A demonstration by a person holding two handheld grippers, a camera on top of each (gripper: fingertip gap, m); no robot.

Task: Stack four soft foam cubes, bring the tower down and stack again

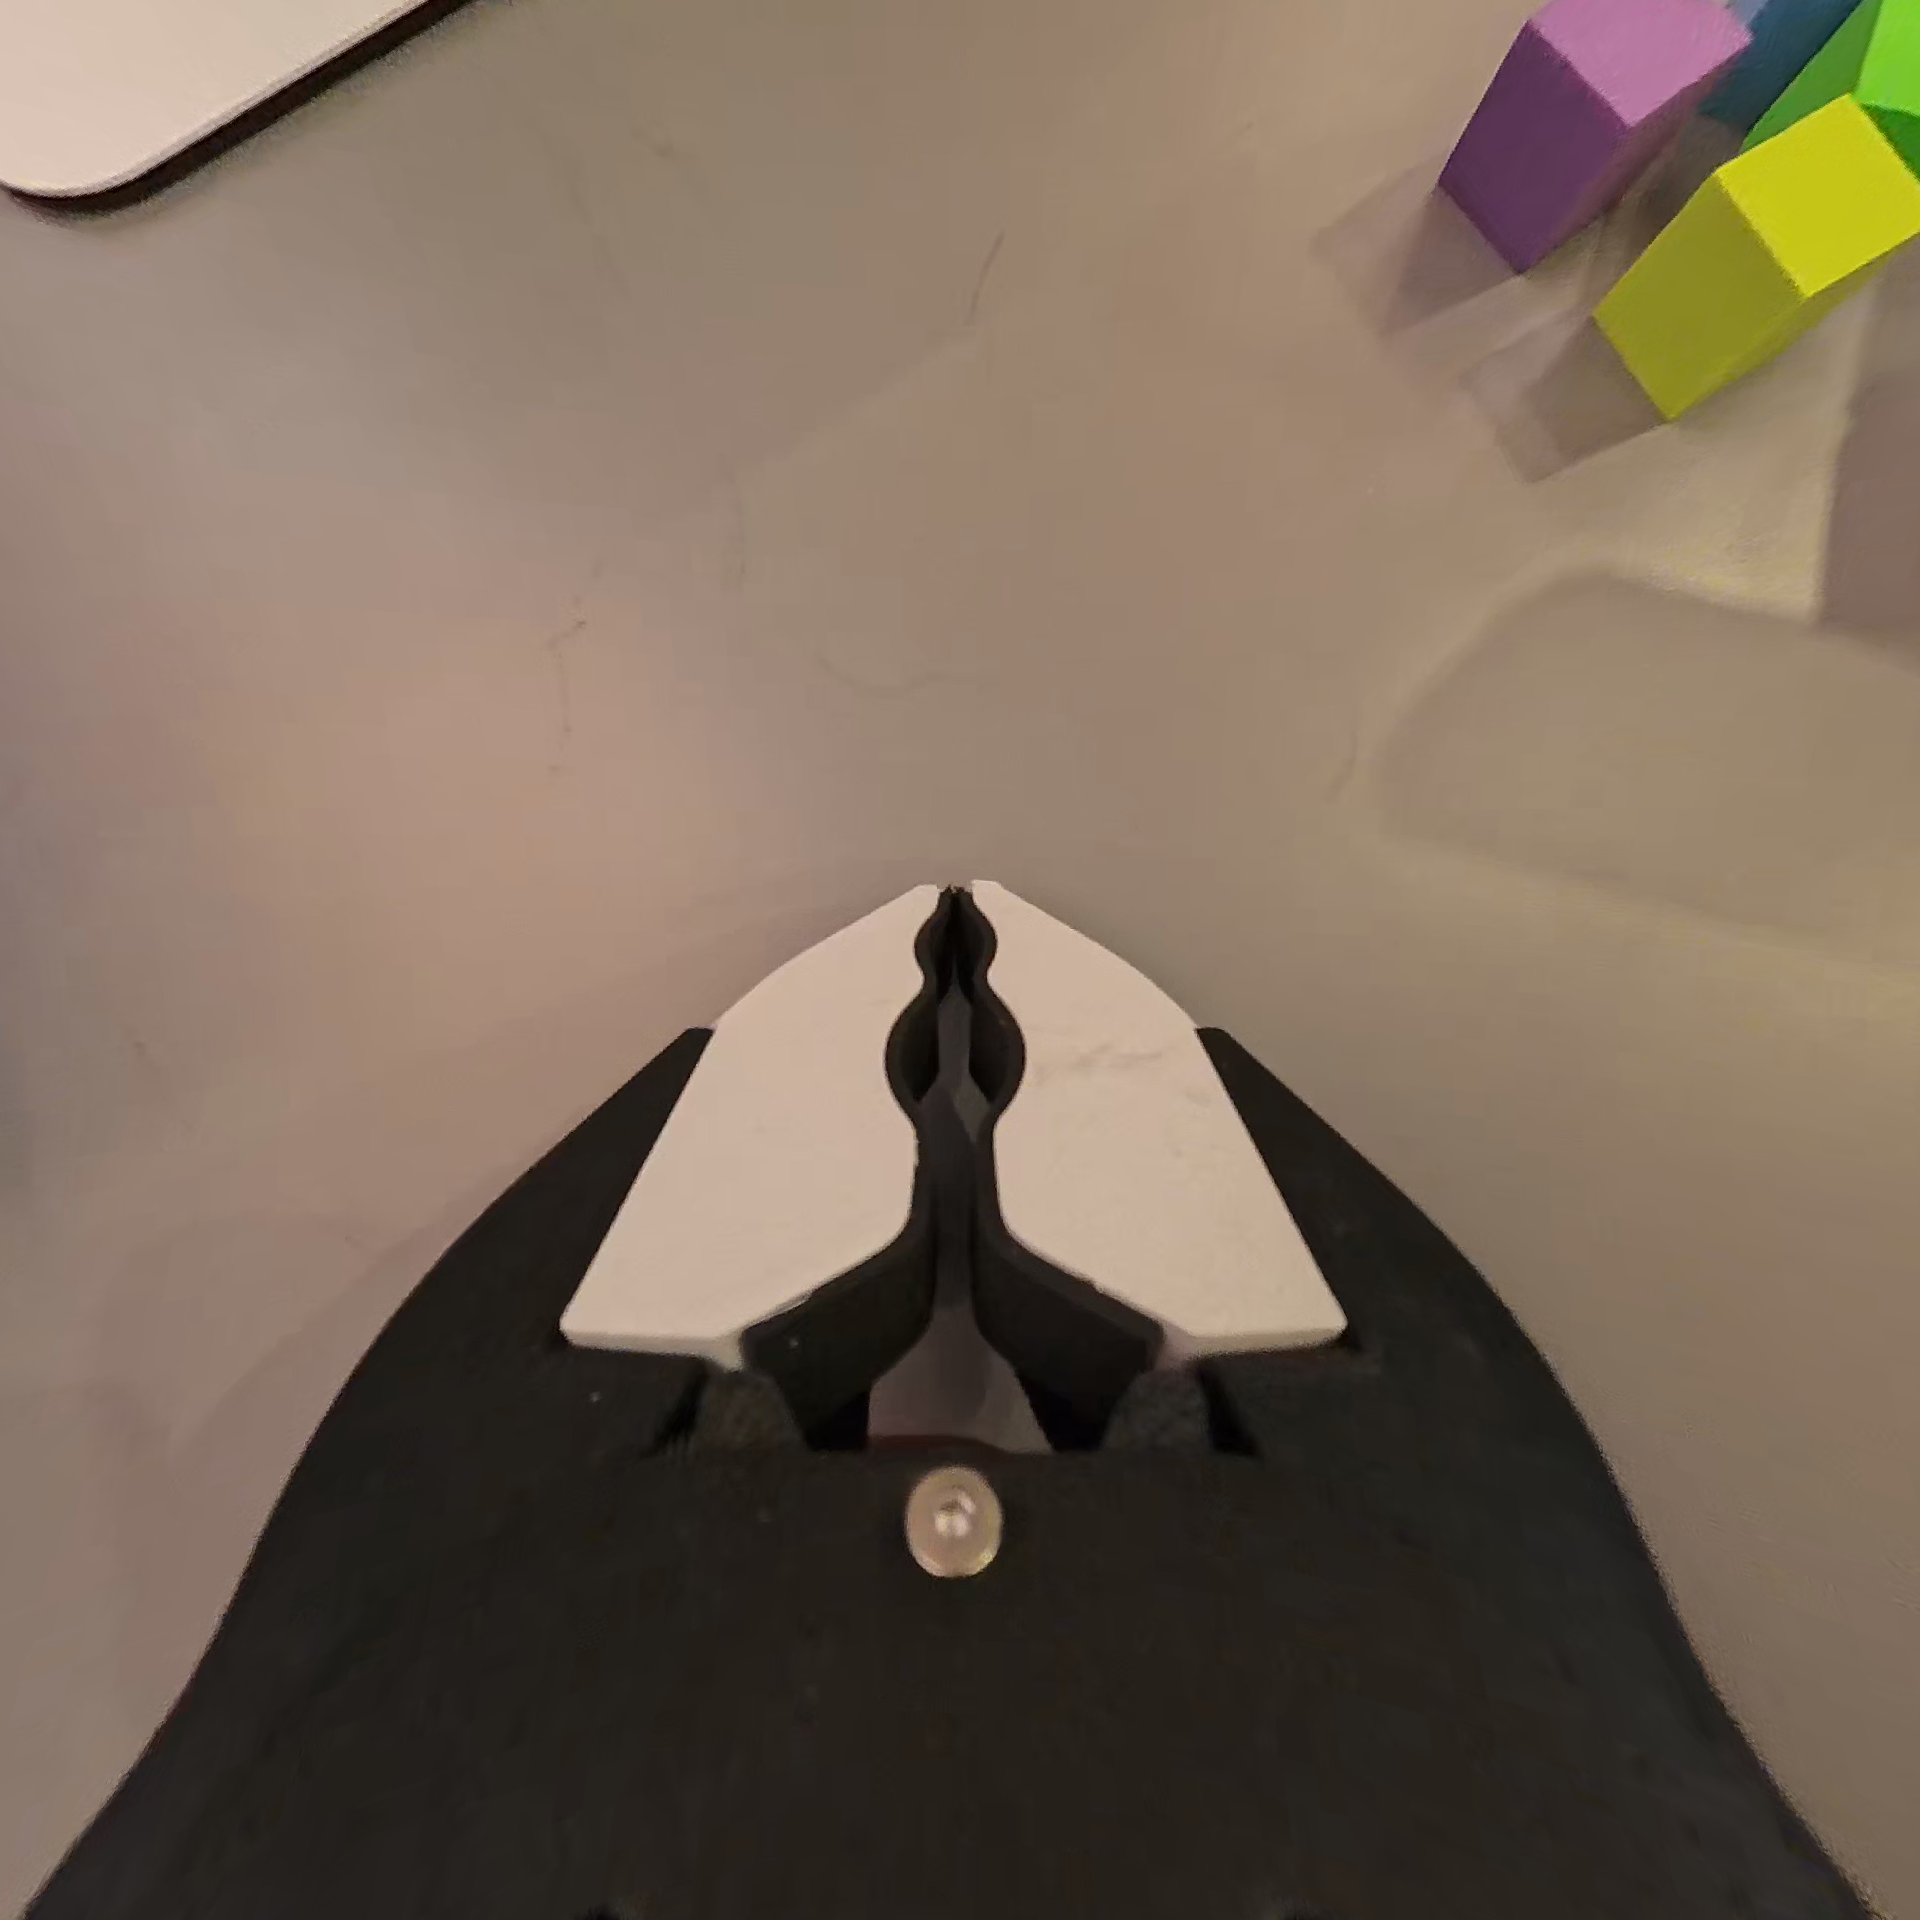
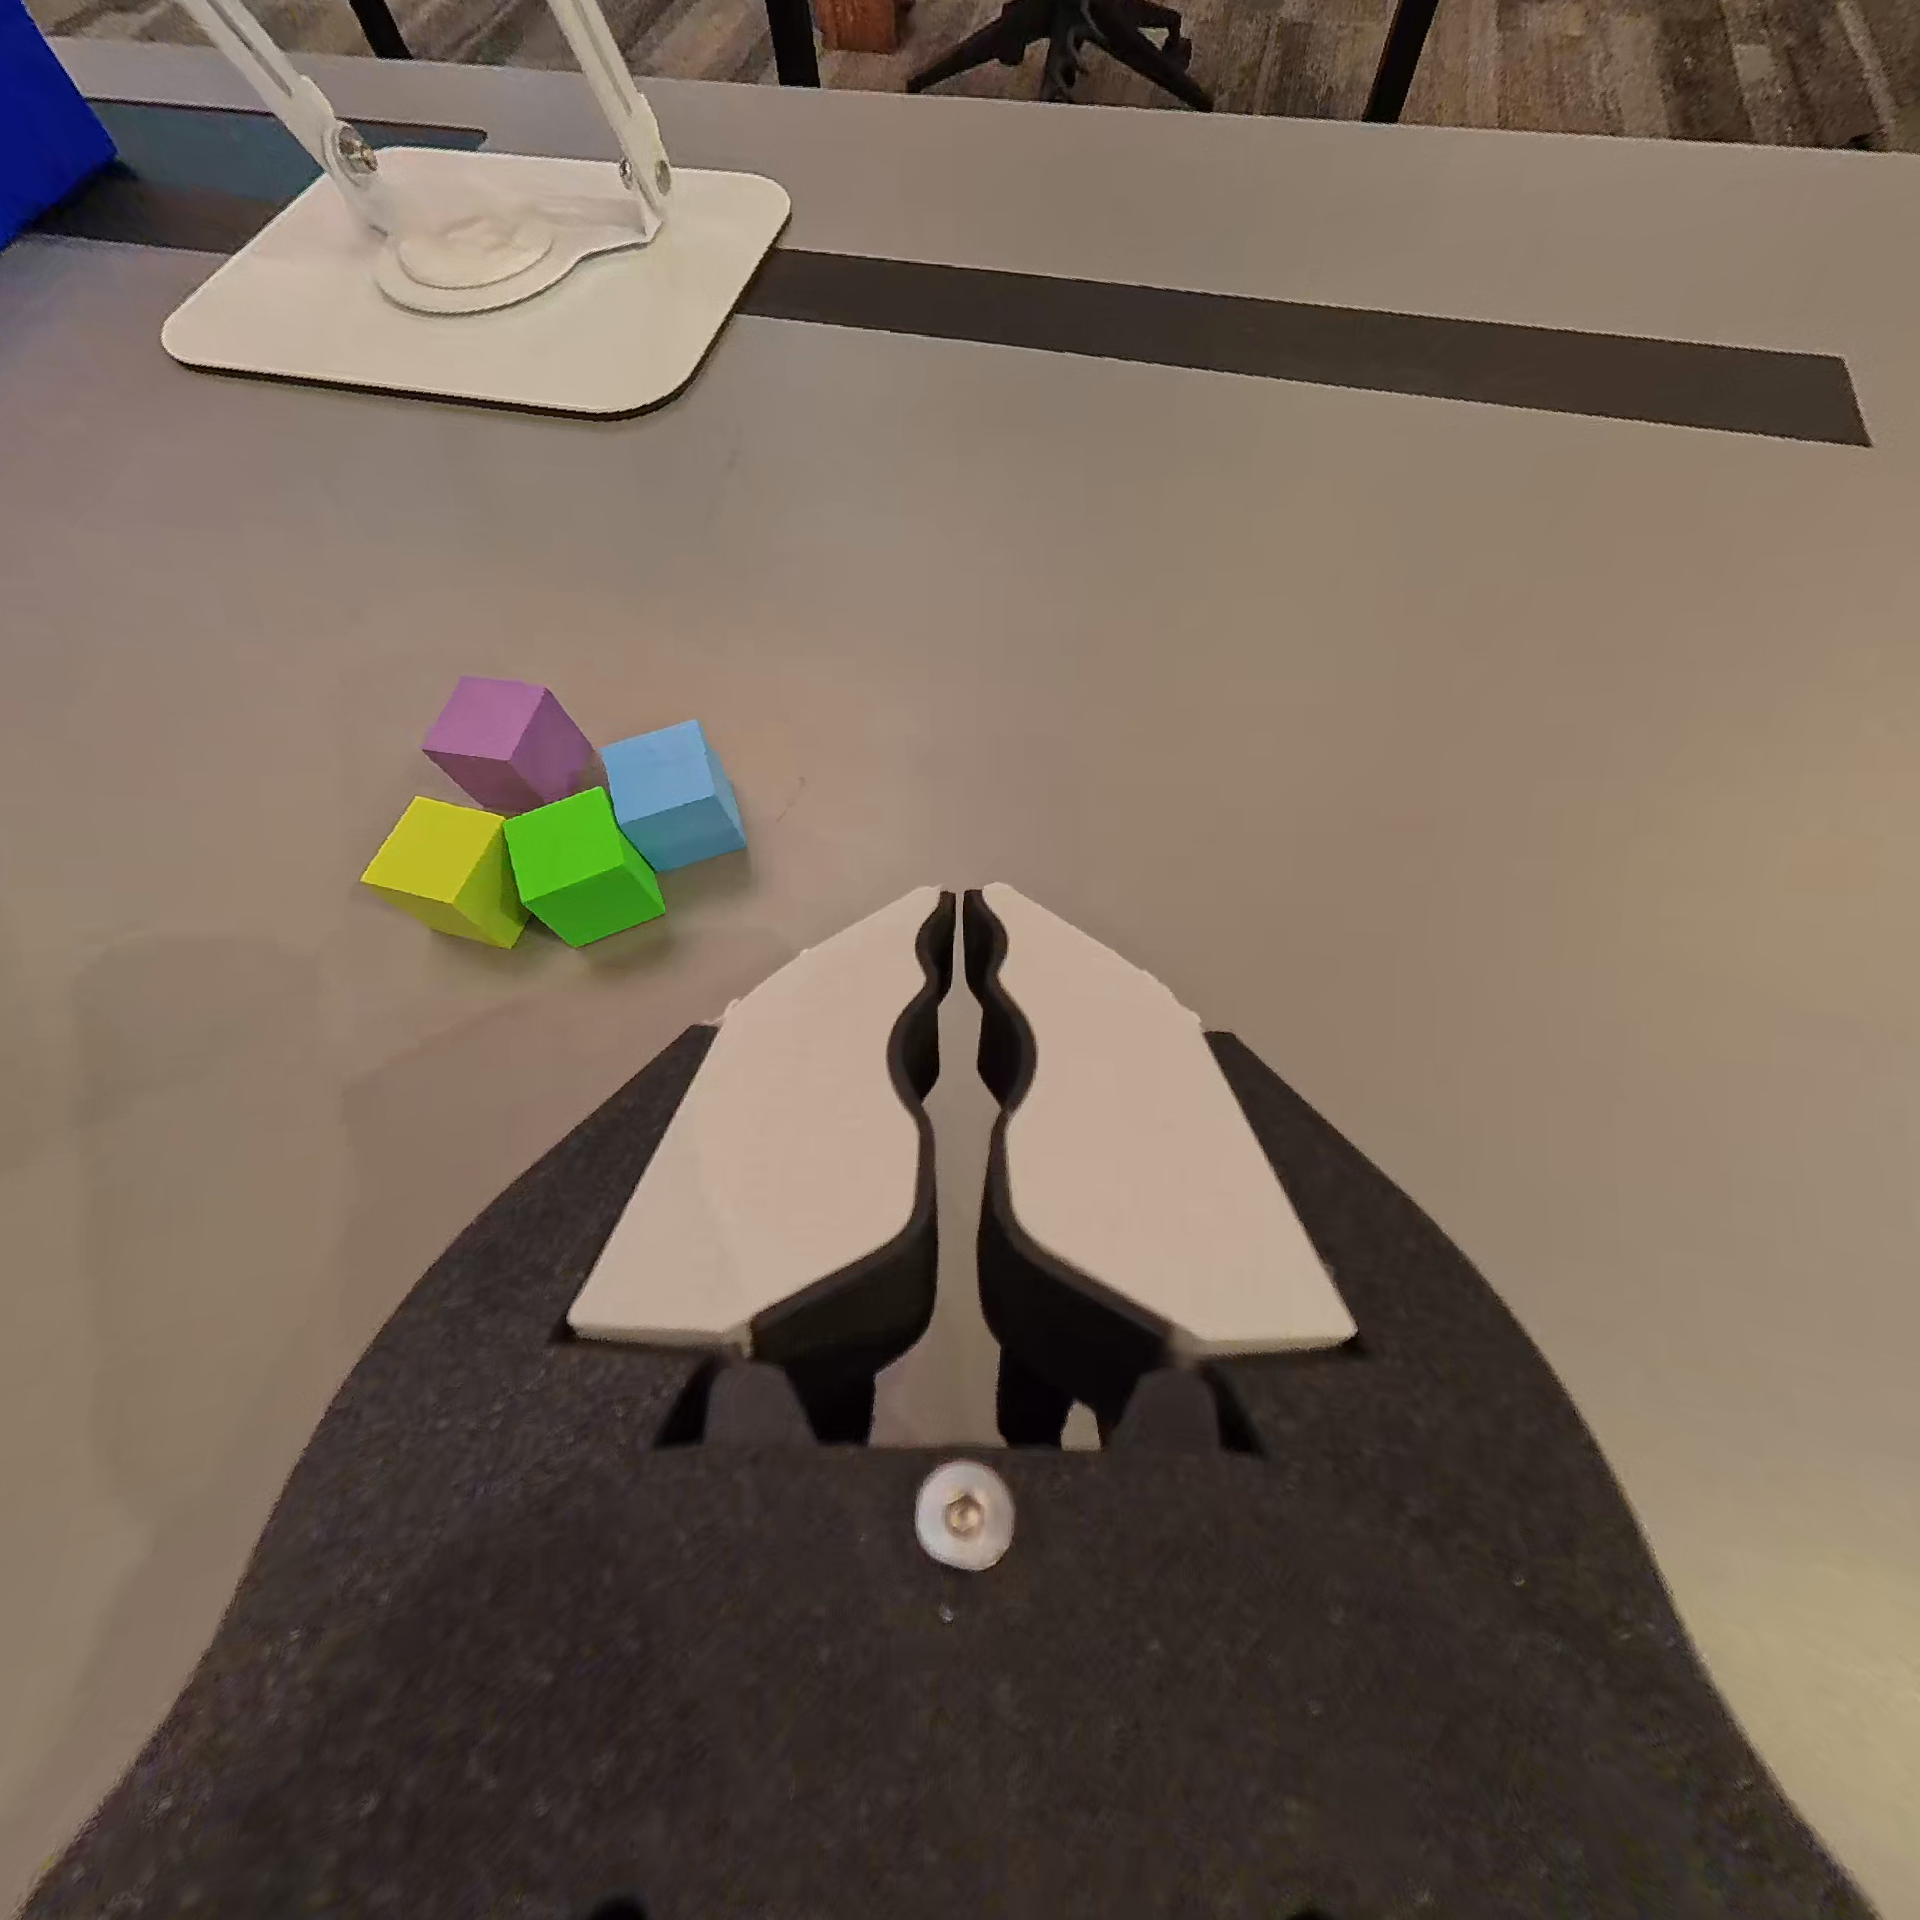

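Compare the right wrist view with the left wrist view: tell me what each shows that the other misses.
Only the right wrist view shows the blue cube whole, all four cubes lying loose in one cluster, none stacked, the dark strip across the table, the stand's white arms, and the right gripper, nearly shut and empty.

Only the left wrist view shows the left gripper, shut on nothing.

Both share the purple cube, yellow cube, green cube and the white stand base.
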